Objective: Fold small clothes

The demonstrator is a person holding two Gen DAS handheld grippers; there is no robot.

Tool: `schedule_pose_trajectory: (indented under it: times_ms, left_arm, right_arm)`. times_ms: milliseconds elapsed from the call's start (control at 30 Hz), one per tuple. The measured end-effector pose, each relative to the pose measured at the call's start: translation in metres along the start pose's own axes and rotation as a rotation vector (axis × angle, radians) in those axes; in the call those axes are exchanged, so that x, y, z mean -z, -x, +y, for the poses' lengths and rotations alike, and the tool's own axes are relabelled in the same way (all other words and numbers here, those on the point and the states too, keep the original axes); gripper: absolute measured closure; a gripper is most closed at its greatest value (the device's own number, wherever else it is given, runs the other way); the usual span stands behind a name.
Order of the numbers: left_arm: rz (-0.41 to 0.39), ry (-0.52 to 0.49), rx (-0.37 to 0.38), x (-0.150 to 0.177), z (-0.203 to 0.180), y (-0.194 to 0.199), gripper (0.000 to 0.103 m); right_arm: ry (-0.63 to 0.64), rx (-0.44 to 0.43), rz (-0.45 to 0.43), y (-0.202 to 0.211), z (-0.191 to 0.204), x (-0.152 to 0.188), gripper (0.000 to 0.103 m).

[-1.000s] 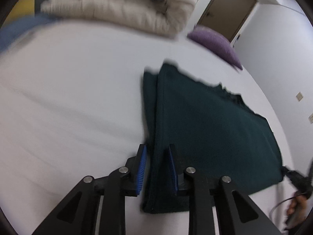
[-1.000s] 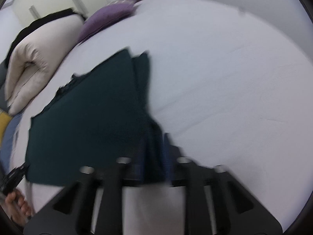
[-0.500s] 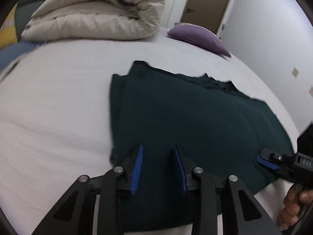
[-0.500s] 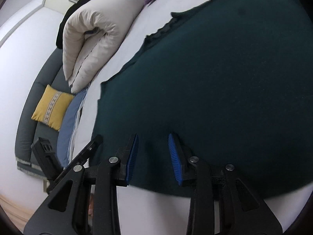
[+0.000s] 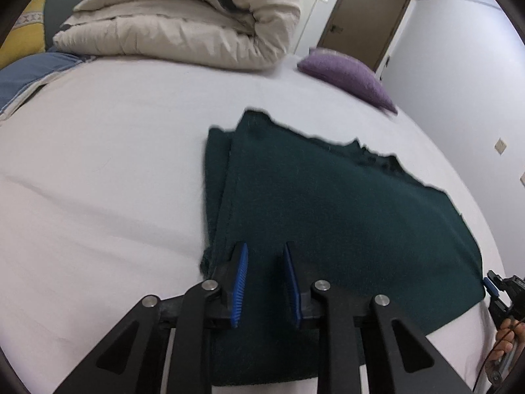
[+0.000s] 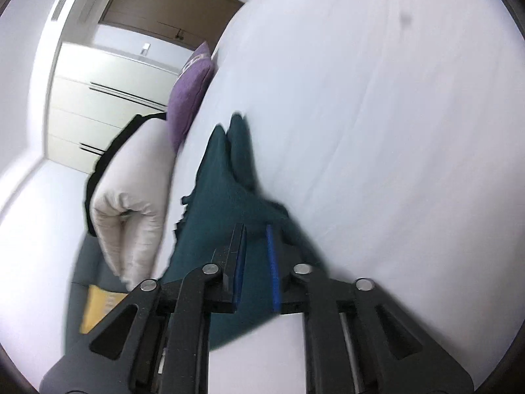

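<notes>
The dark green garment [image 5: 341, 216] lies flat on the white bed [image 5: 115, 164], partly folded: along its edge to the left of the left tongs [image 5: 264, 282] a narrow strip of cloth shows beneath the upper layer. The left tongs hover over the near left part of the garment with their blue pads [image 5: 239, 279] spread apart and only cloth visible in the gap between them, so they are open and gripping nothing. Far to the right of the left tongs, at the garment's near right corner, the right tongs [image 5: 492, 290] show at the frame edge, with part of the person's hand [image 5: 507, 338] behind them. In the right wrist view the right tongs [image 6: 256, 262] also stand open, their pads parted above the near end of the garment [image 6: 223, 197], which runs away ahead of them in a long, narrowing shape; the view is tilted and blurred, and whether the pads touch the cloth cannot be told. Beyond the garment, ahead of the left tongs, a rolled cream duvet [image 5: 183, 23] rests on the bed, with a purple pillow [image 5: 347, 75] ahead and to the right near a brown door [image 5: 364, 16]. At the far left a yellow cushion [image 5: 23, 32] and a blue cloth [image 5: 29, 72] sit at the bed's edge.
</notes>
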State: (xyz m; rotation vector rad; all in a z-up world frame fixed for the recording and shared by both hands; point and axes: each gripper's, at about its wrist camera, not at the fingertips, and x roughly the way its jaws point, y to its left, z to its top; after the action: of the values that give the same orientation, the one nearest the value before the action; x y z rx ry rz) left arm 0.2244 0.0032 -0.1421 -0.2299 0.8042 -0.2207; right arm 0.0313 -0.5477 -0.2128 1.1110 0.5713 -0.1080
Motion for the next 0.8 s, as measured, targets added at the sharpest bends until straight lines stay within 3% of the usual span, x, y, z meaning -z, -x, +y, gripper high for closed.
schedule_pose_trajectory:
  times_ms: [67, 133, 233, 367, 433, 500, 567, 667, 733, 800]
  left_arm:
    - [-0.023, -0.008, -0.015, -0.003, 0.0, 0.003, 0.075]
    - [-0.021, -0.001, -0.006, -0.005, 0.003, 0.002, 0.074]
    - [-0.003, -0.018, -0.005, -0.007, 0.003, -0.005, 0.074]
    - [0.009, -0.033, -0.015, -0.005, 0.002, -0.01, 0.074]
    - [0.016, -0.022, -0.004, -0.006, 0.005, -0.011, 0.074]
    - [0.022, -0.003, 0.015, -0.008, 0.009, -0.012, 0.074]
    - [0.027, 0.011, 0.025, -0.009, 0.011, -0.013, 0.074]
    - [0.032, 0.041, 0.042, -0.01, 0.015, -0.012, 0.074]
    - [0.032, 0.054, 0.049, -0.01, 0.016, -0.01, 0.074]
    - [0.034, 0.07, 0.057, -0.009, 0.017, -0.009, 0.074]
  right_arm:
    - [0.069, 0.011, -0.017, 0.006, 0.023, -0.005, 0.082]
    - [0.129, -0.011, 0.023, -0.011, 0.053, -0.005, 0.076]
    - [0.261, -0.063, 0.168, -0.072, 0.123, 0.016, 0.067]
    - [0.408, -0.114, 0.343, -0.165, 0.194, 0.057, 0.067]
    - [0.395, -0.114, 0.419, -0.205, 0.203, 0.07, 0.067]
    - [0.353, -0.061, 0.465, -0.24, 0.199, 0.075, 0.069]
    - [0.317, -0.074, 0.419, -0.252, 0.186, 0.062, 0.077]
    - [0.237, -0.087, 0.325, -0.235, 0.161, 0.025, 0.077]
    - [0.21, -0.018, 0.213, -0.219, 0.137, -0.008, 0.077]
    - [0.096, -0.007, 0.114, -0.198, 0.097, -0.04, 0.096]
